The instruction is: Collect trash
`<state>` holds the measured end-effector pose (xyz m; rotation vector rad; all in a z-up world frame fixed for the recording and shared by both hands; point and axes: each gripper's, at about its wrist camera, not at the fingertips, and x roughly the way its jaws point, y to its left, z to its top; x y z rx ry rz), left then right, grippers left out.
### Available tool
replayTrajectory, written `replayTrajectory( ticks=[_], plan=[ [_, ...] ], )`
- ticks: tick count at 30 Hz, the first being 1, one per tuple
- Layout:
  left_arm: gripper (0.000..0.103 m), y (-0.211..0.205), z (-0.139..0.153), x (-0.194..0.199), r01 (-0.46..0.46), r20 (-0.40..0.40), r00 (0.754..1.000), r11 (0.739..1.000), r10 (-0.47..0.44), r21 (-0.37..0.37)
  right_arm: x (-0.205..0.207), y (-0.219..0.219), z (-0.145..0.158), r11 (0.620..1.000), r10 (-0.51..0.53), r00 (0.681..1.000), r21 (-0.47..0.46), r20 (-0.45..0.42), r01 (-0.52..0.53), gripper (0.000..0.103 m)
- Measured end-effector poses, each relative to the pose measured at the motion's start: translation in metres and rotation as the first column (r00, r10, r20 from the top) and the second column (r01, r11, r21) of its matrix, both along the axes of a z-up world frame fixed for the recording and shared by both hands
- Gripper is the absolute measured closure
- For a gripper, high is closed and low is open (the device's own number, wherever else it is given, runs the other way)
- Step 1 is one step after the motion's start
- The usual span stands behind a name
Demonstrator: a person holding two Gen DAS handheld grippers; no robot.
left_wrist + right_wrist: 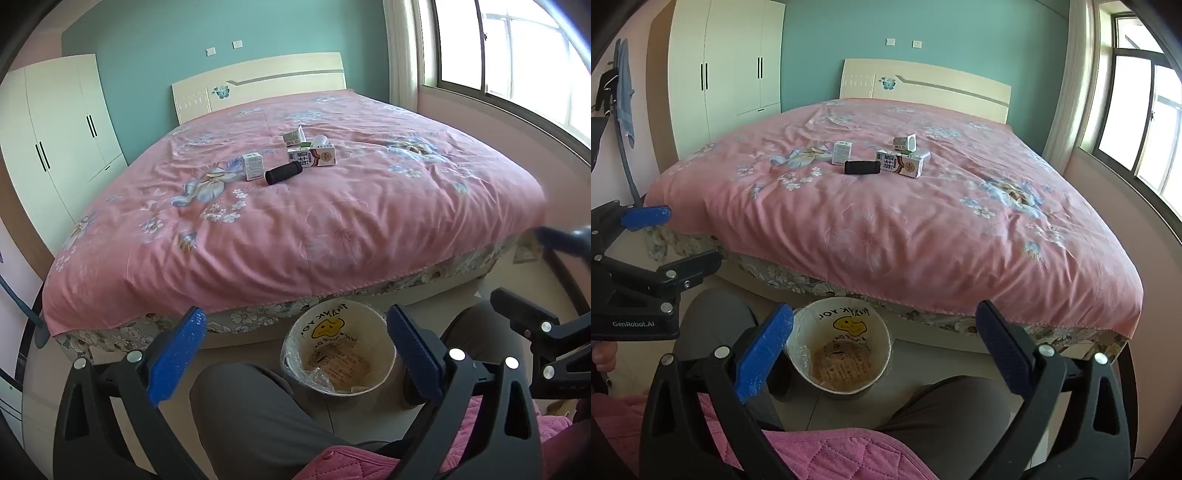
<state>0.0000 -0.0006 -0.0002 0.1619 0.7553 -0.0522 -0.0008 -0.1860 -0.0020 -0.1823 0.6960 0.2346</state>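
Several pieces of trash lie mid-bed on the pink quilt: a milk carton (313, 156) (899, 163), a black cylinder (283, 175) (861, 167), a small white box (252, 166) (841, 152) and a small cup-like pack (295, 138) (905, 142). A lined waste bin (338, 356) (839, 345) with a smiley stands on the floor at the bed's foot. My left gripper (295, 336) is open and empty above the bin. My right gripper (886, 328) is open and empty too, far from the trash.
The bed (295, 221) fills the middle. A white wardrobe (55, 122) stands at the left, a window (517, 55) at the right. The person's knees (251, 413) flank the bin. Clothes hang on a stand (620, 92) at the far left.
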Motion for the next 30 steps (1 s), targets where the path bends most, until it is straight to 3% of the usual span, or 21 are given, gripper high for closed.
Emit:
replayTrajectory(
  ticks=[30],
  plan=[
    [0.003, 0.0, 0.0002, -0.0004, 0.001, 0.009, 1.0, 1.0, -0.001, -0.002, -0.0009, -0.0011, 0.0008, 1.0, -0.012, 1.0, 0.008, -0.006, 0.012, 0.007]
  ],
)
